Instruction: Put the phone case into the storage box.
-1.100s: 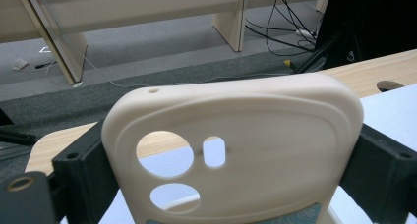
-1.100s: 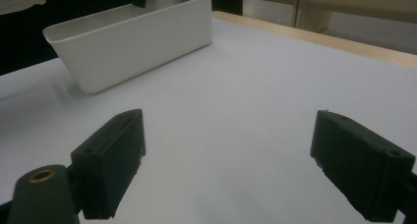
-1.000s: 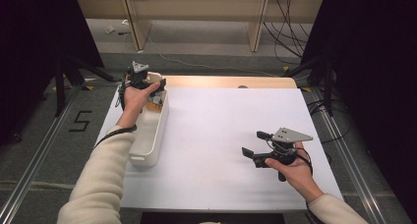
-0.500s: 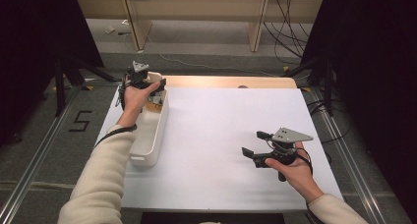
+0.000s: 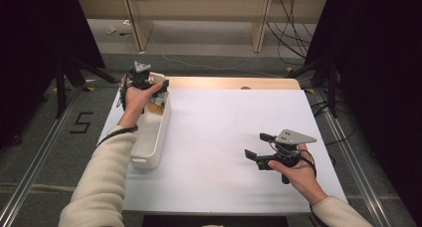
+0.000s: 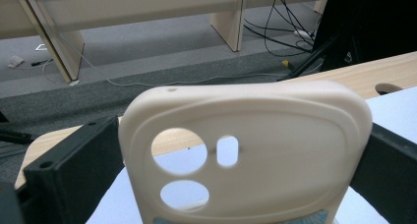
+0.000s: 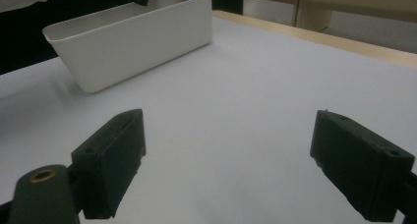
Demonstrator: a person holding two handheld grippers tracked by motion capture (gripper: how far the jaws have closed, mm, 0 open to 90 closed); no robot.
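spanning the wide-spread left gripper (image 6: 236, 184), a light, bendy, slick cream phone case (image 6: 246, 150) looks pinched by its side edges; right gripper (image 7: 231, 175) gapes empty.

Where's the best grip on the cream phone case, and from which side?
Across its width, pads on the two long side edges of the phone case, coming in from the end away from the camera cutouts: those edges run parallel, the cutout corner looks thin.
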